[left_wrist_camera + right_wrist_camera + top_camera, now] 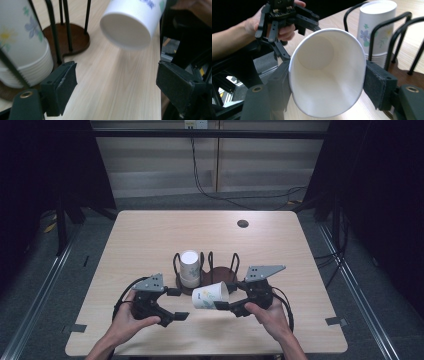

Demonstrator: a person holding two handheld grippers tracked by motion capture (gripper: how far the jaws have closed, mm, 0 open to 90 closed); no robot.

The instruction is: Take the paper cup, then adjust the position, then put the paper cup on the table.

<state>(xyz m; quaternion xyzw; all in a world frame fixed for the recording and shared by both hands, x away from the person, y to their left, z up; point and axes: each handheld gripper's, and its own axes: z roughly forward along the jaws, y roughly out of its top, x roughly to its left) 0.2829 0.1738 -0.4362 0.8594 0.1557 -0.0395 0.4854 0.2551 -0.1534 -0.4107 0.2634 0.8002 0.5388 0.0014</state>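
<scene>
My right gripper [227, 296] is shut on a white paper cup [210, 295] with a flower print, held on its side just above the table. In the right gripper view the pads squeeze the rim of the cup [327, 82] into an oval, its mouth facing the camera. My left gripper [177, 304] stands open to the left of the cup with nothing between its jaws. In the left gripper view the cup's base [127, 27] hangs ahead of my left gripper [116, 72]. A stack of cups [189, 267] stands upside down in a black wire holder [220, 272].
The holder's dark round wooden base [72, 37] sits mid-table, just beyond both grippers. The light wood table [150, 235] has a small dark hole [243, 223] at the far right. Cables run across the floor behind the table.
</scene>
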